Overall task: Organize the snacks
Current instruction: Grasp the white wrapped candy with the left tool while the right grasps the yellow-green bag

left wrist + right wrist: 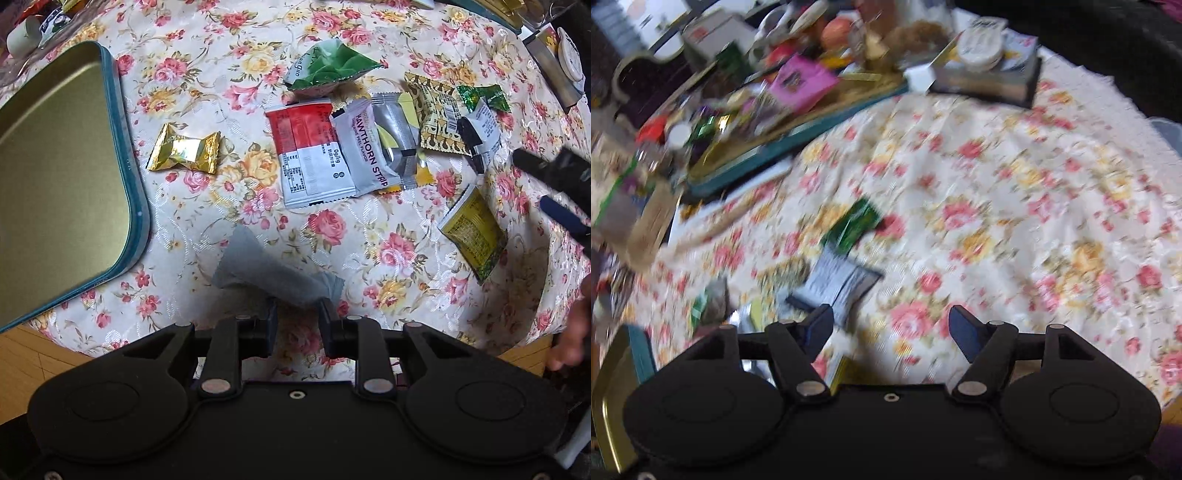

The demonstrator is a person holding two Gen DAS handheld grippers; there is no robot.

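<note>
bare gold tin lid (55, 155); left fingers (299, 317) on grey packet (273, 273), right fingers (892, 332) apart, empty

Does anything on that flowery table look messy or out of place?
Yes. The snack packets lie in a loose overlapping heap on the tablecloth, while the gold tin tray beside them sits bare. One gold candy lies apart, and the green packet looks crumpled.

Grey sachet (280, 273) lifted, tilted — other snack packets (332, 155) scattered flat.
</note>
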